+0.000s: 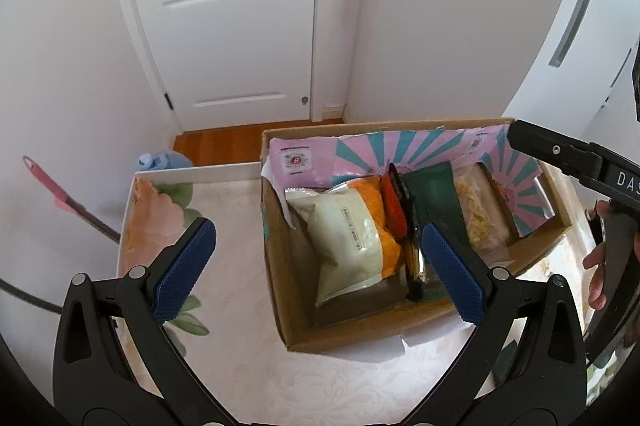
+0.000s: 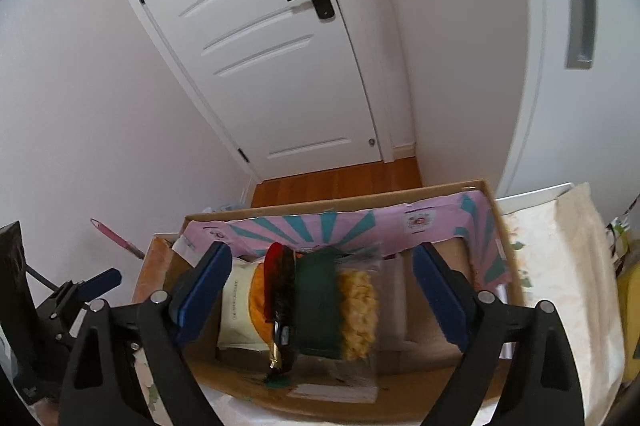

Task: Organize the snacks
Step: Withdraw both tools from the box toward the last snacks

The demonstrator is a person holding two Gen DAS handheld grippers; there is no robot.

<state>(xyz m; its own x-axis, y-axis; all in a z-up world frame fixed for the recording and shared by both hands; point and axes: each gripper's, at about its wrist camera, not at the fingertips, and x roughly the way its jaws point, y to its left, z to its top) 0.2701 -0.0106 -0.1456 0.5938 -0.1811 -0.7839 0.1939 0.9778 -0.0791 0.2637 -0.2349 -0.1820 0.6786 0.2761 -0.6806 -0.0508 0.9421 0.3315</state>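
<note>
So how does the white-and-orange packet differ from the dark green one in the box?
The white-and-orange packet is pale, puffy and the widest in the row, at the left end; the dark green packet is dark, looks flatter and narrower, and sits further right, past the red packet. The white one shows a printed label strip; no print is legible on the green one. Both stand on edge inside the cardboard box.

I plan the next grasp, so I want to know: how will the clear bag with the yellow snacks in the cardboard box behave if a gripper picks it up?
The clear bag looks soft and crinkly, so it would probably sag. Its lumpy yellow contents suggest it is light and perhaps crushable. It stands against the green packet, which may tip when it is lifted.
</note>
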